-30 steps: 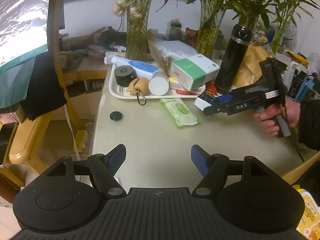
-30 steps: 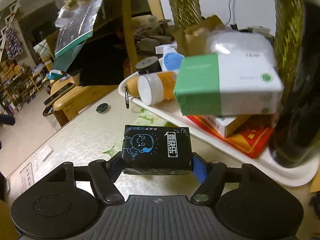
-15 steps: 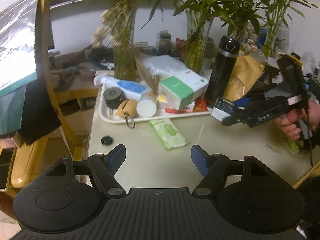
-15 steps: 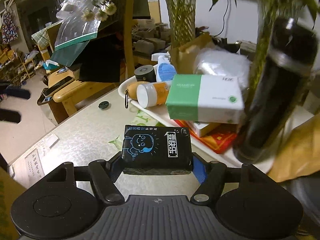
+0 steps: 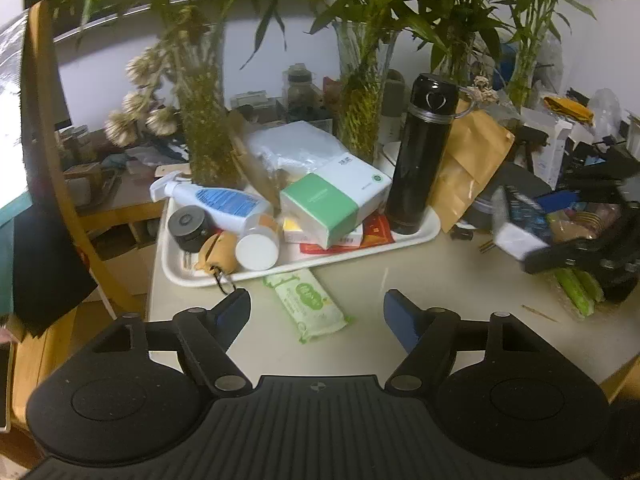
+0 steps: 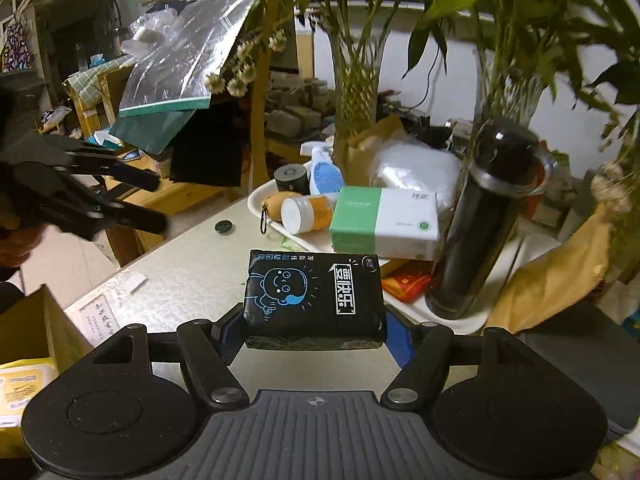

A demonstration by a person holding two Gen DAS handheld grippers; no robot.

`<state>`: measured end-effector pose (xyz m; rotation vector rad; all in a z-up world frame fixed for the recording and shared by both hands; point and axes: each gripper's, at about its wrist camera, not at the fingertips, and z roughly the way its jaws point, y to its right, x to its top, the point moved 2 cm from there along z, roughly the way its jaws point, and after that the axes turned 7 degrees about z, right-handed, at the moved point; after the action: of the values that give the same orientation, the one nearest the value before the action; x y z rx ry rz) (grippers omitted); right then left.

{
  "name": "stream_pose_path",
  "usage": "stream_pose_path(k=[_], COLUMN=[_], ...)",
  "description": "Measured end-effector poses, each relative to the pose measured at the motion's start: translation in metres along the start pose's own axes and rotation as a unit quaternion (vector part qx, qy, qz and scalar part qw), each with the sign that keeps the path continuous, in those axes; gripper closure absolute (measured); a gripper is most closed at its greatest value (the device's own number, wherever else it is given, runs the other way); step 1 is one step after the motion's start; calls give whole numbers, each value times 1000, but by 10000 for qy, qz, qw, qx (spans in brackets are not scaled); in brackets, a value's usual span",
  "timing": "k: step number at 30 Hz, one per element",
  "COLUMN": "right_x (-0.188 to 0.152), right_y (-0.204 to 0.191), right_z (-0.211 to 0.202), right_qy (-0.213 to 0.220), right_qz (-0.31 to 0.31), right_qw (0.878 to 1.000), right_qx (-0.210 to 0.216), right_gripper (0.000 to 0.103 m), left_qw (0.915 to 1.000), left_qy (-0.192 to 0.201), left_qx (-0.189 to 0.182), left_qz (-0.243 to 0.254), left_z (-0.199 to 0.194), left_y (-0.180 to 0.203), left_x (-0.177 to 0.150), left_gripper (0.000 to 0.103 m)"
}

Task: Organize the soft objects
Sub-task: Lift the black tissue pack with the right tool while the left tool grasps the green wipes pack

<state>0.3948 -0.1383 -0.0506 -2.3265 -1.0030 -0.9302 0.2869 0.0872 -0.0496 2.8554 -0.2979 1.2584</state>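
My right gripper [image 6: 314, 326] is shut on a black tissue pack [image 6: 314, 294] with a blue cartoon face, held above the table; it also shows blurred at the right of the left wrist view [image 5: 520, 220]. My left gripper [image 5: 316, 312] is open and empty, above a green wet-wipe pack [image 5: 306, 304] lying on the table in front of the tray. A green-and-white tissue box [image 5: 334, 204] lies on the white tray [image 5: 424, 228]; it also shows in the right wrist view [image 6: 384, 222].
The tray also holds a black flask [image 5: 424, 152], a spray bottle [image 5: 218, 200], a black jar [image 5: 188, 222] and a white-capped bottle [image 5: 258, 246]. Plant vases [image 5: 360, 120] stand behind. A brown paper bag [image 5: 468, 168] leans at right. A cardboard box [image 6: 36, 344] sits at lower left.
The right gripper has lifted and drawn back to the right with the black tissue pack. The left gripper has pulled back and risen, so the tray looks farther off.
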Motion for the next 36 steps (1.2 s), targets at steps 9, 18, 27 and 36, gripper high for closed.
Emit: stream_pose_path(k=[9, 18, 27, 36], right_x=[-6, -39, -53, -60], right_y=[-13, -11, -12, -10], right_z=[-53, -73, -80, -77], right_qy=[379, 453, 585, 515], right_qz=[49, 233, 377, 292], right_qw=[9990, 9977, 9969, 9976], right_qx=[-217, -448, -377, -366], right_gripper=[30, 30, 30, 30], left_qw=[9996, 9974, 9942, 9903], left_qy=[-263, -705, -1058, -1324], left_qx=[77, 167, 144, 67], left_qz=[49, 17, -138, -415], left_z=[42, 99, 151, 191], left_y=[-5, -11, -17, -20], left_x=[14, 5, -10, -18], left_gripper=[22, 22, 22, 22])
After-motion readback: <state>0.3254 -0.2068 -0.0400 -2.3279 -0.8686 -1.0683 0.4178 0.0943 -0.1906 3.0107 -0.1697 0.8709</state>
